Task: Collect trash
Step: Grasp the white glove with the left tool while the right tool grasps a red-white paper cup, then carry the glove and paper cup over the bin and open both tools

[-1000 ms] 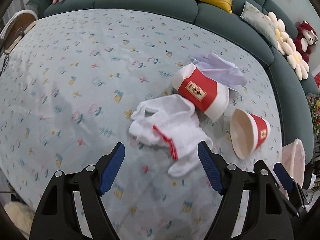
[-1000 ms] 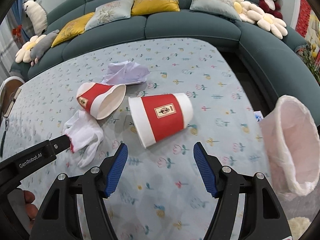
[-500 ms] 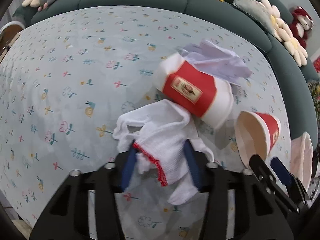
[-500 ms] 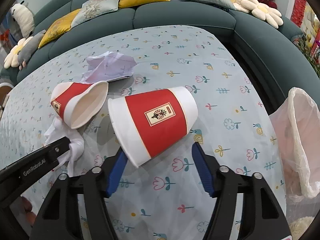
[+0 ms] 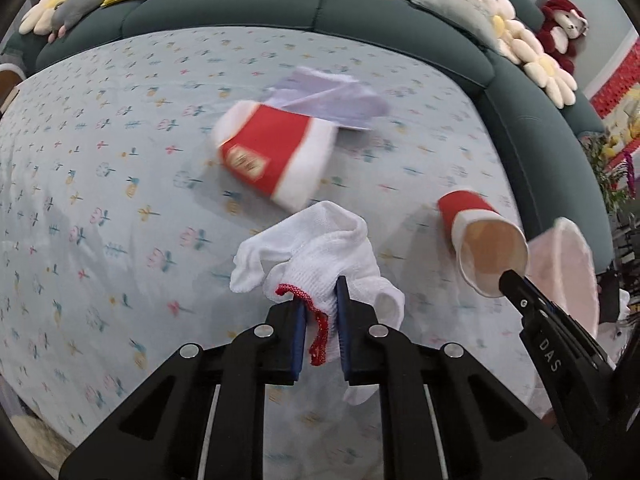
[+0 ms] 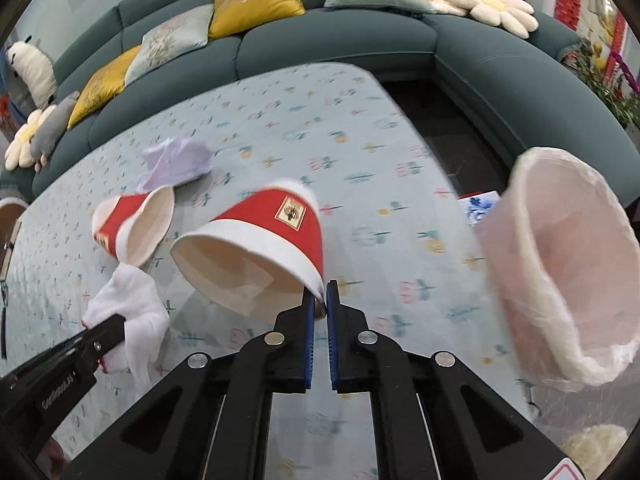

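Open cloth on the left, crowded on the right

The tablecloth (image 5: 92, 208) is bare and open on its left and near part — a gripper can pass there freely. In the middle lie the other paper cup (image 5: 276, 156) and, touching it behind, the crumpled lilac paper (image 5: 332, 96); they block a straight way across. At the right edge stands the bin with pink liner (image 6: 568, 264), its mouth free. The sofa (image 6: 360, 48) closes the far side and the right side — between it and the table is only a narrow dark gap.
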`<state>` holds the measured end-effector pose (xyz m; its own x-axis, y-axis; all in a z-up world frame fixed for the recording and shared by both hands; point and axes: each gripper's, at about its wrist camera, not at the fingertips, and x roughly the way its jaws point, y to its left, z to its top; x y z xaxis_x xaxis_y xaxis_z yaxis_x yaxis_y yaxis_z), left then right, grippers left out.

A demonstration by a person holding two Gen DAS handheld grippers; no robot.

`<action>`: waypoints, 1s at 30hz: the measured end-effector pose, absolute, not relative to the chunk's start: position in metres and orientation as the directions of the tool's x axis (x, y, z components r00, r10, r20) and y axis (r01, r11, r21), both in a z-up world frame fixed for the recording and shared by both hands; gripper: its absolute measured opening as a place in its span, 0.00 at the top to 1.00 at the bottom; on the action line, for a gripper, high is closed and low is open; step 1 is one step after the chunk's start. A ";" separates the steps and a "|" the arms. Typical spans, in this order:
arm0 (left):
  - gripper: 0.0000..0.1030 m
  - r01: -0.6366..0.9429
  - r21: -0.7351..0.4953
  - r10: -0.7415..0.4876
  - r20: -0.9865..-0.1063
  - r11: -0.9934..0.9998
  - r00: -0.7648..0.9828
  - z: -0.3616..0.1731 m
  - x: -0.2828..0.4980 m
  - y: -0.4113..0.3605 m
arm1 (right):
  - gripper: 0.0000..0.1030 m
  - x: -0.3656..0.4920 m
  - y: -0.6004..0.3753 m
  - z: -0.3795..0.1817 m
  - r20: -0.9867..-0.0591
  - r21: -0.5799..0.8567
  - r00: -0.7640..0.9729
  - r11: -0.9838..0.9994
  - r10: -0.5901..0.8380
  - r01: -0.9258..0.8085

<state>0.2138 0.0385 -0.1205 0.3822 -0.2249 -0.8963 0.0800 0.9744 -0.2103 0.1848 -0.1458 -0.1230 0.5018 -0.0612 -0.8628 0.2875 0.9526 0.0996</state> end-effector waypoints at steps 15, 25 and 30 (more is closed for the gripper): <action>0.87 0.246 -0.233 -0.321 -0.845 0.941 0.427 -0.055 0.161 -0.058 | 0.96 0.117 -0.222 -0.055 -0.767 0.151 0.630 0.922 -0.118 0.357; 0.87 0.390 -0.240 -0.400 -0.822 0.889 0.405 -0.028 0.130 -0.141 | 0.96 0.070 -0.296 -0.035 -0.733 0.165 0.651 0.877 -0.198 0.452; 0.87 0.462 -0.236 -0.431 -0.818 0.855 0.380 -0.024 0.120 -0.180 | 0.96 0.051 -0.327 -0.032 -0.726 0.171 0.647 0.852 -0.231 0.496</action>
